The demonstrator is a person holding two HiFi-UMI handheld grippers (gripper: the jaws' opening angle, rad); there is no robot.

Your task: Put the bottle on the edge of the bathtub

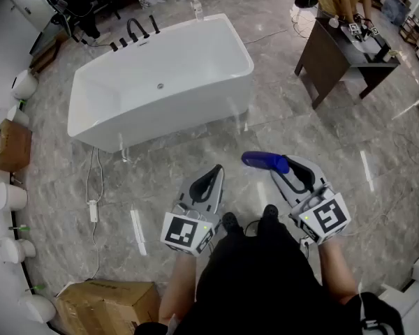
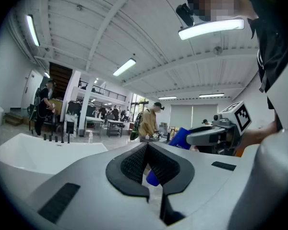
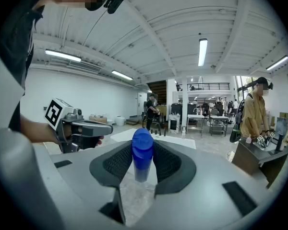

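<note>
A white freestanding bathtub (image 1: 160,82) stands on the grey marble floor ahead of me, with black taps (image 1: 136,30) at its far left end. My right gripper (image 1: 276,165) is shut on a blue bottle (image 1: 264,161), which lies level and sticks out to the left past the jaws. In the right gripper view the blue bottle (image 3: 142,152) sits between the black pads, cap end toward the bathtub (image 3: 182,142). My left gripper (image 1: 215,176) hovers beside it, jaws together with nothing in them. The left gripper view shows the bathtub (image 2: 33,152) at left and the bottle (image 2: 180,137) at right.
A dark wooden table (image 1: 339,58) stands at the right, with a person working at it. A small clear bottle (image 1: 197,8) stands on the floor behind the tub. Cardboard boxes (image 1: 108,302) (image 1: 10,145) and white fixtures line the left. A power strip (image 1: 93,208) with its cable lies on the floor.
</note>
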